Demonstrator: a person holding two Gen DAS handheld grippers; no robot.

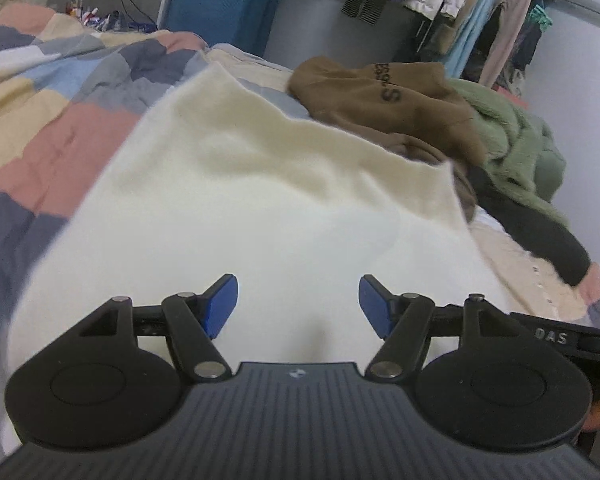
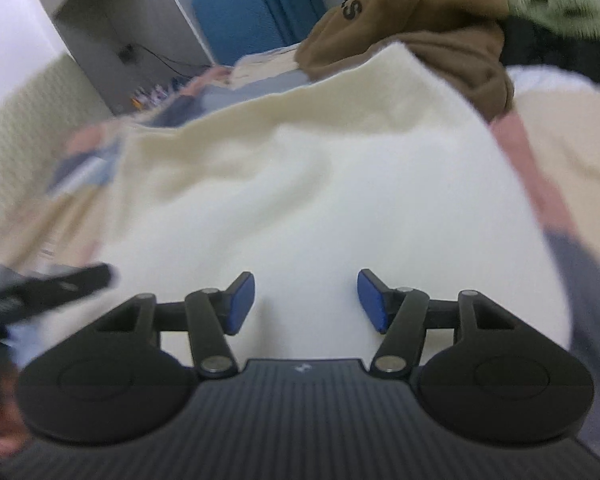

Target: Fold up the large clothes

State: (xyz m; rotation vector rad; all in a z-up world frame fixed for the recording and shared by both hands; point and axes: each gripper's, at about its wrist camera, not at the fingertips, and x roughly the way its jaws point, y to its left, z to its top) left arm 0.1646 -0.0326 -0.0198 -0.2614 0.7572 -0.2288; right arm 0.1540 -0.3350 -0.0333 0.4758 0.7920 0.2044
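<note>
Cream garment (image 1: 260,200) spread on bed straight ahead beneath both tools, long axis running away; left gripper (image 1: 298,306) and right gripper (image 2: 305,302) equally near, wide open, empty.

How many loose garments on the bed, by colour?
Cream fleece garment: 1
Brown hoodie with black lettering: 1
Green fuzzy garment: 1
Total: 3, not counting clothes hanging on the rack behind.

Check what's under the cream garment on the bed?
The cream garment lies on a patchwork quilt, visible around its left edge. A brown hoodie sits beyond its far corner, partly tucked beneath. Anything else beneath is covered.
</note>
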